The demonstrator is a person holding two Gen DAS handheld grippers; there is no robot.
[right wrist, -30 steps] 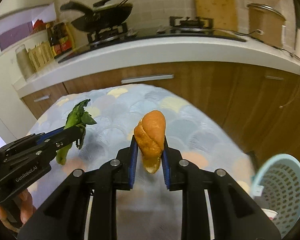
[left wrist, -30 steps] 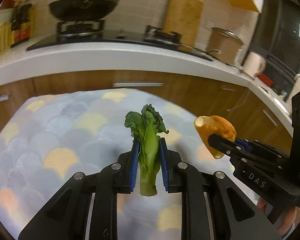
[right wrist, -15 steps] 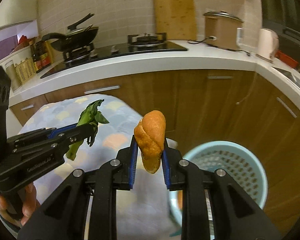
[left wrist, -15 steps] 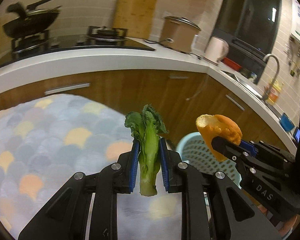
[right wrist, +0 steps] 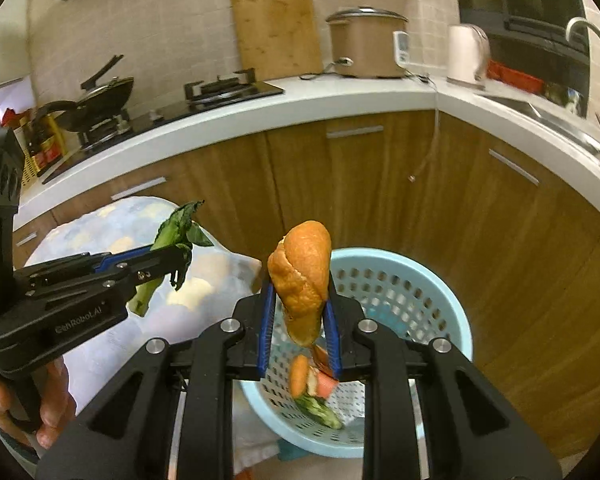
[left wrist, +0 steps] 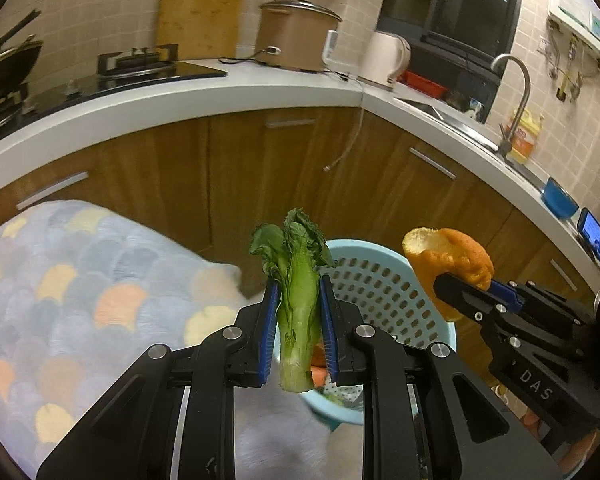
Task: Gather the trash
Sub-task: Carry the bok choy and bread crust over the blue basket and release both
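Left tongs [left wrist: 299, 312] clamp 1 bok choy stalk [left wrist: 296, 280]; right tongs [right wrist: 301, 308] clamp 1 orange peel [right wrist: 304, 276]; 1 basket [right wrist: 440, 312].

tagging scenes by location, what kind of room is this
A home kitchen, most likely: a gas hob set in a white counter, a sink tap in the corner, and a rice cooker beside a kettle.

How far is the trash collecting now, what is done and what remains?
Done: some scraps already lie in the blue basket. In hand: the left gripper is shut on a green vegetable stalk, the right gripper on an orange peel, both near the basket. Left: dropping both in.
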